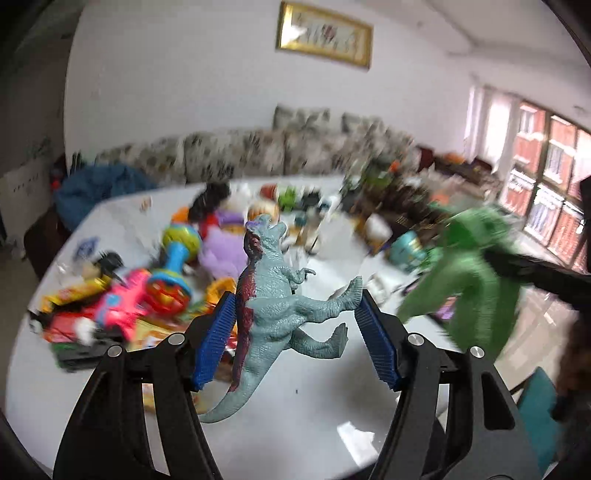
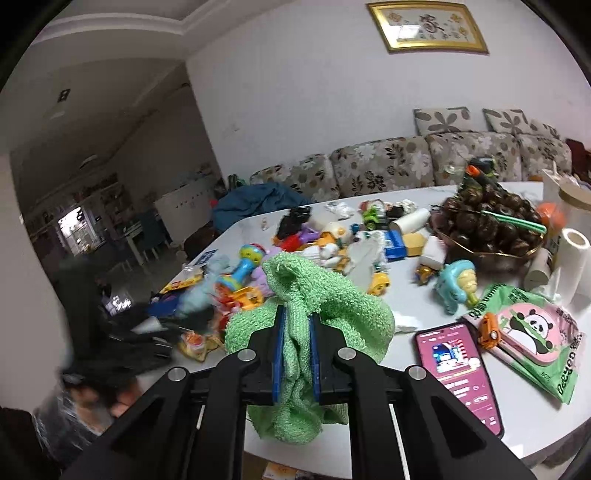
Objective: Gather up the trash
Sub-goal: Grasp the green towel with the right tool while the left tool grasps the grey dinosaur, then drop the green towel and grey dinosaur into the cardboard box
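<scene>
1. The left gripper (image 1: 295, 332) carries a grey-blue toy dinosaur (image 1: 273, 291) between its blue pads (image 1: 218, 339). The left pad lies against the dinosaur's back and a hind foot reaches the tip of the right pad; the jaws stand fairly wide, and whether the pads press on it cannot be told.
2. The dinosaur stands head up, far from the camera, with its tail hanging down toward the near edge of the white table (image 1: 314, 406).
3. The right gripper (image 2: 295, 347) is clamped on a green towel (image 2: 310, 295). Its jaws are nearly together, with the cloth bunched above and below the pads.
4. In the left wrist view the green towel (image 1: 469, 273) appears at the right, blurred.
5. Beyond the dinosaur, toys are heaped on the left part of the table, including a blue and yellow rattle (image 1: 177, 258) and a purple plush (image 1: 221, 247).
6. In the right wrist view a phone (image 2: 458, 369) lies near and right of the gripper, just beside a green tissue pack (image 2: 535, 336) printed with a panda.
7. Farther right, a bowl of dark round fruit (image 2: 487, 225) stands next to a roll of clear bags (image 2: 572, 258).
8. A flowered sofa (image 2: 388, 166) runs behind the table, below a framed picture (image 2: 424, 26).
</scene>
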`<move>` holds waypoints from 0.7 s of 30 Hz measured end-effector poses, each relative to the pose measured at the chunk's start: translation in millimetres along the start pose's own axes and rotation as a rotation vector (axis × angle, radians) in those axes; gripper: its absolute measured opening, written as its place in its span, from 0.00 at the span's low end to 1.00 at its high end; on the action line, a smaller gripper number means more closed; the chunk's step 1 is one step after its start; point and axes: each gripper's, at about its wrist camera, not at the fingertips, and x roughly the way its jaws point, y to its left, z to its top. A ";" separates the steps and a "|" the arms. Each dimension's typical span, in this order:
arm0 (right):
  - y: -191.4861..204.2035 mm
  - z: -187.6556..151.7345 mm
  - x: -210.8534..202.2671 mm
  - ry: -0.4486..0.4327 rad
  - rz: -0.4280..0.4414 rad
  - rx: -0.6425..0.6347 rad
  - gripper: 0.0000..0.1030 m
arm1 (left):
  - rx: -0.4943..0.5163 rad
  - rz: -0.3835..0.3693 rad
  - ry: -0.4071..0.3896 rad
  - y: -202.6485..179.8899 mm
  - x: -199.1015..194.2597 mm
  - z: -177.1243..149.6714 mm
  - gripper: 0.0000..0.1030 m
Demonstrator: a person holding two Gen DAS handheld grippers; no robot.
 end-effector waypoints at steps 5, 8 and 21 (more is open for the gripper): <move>32.3 -19.7 -16.8 0.080 0.139 -0.044 0.11 | 0.089 0.004 0.044 -3.8 -65.5 -36.2 0.63; 52.4 -49.6 -18.5 0.203 0.238 -0.055 0.11 | 0.139 -0.007 0.124 -8.0 -82.4 -74.1 0.63; 74.0 -199.5 100.1 0.677 0.178 -0.178 0.52 | 0.099 -0.134 0.543 30.8 -16.8 -232.3 0.88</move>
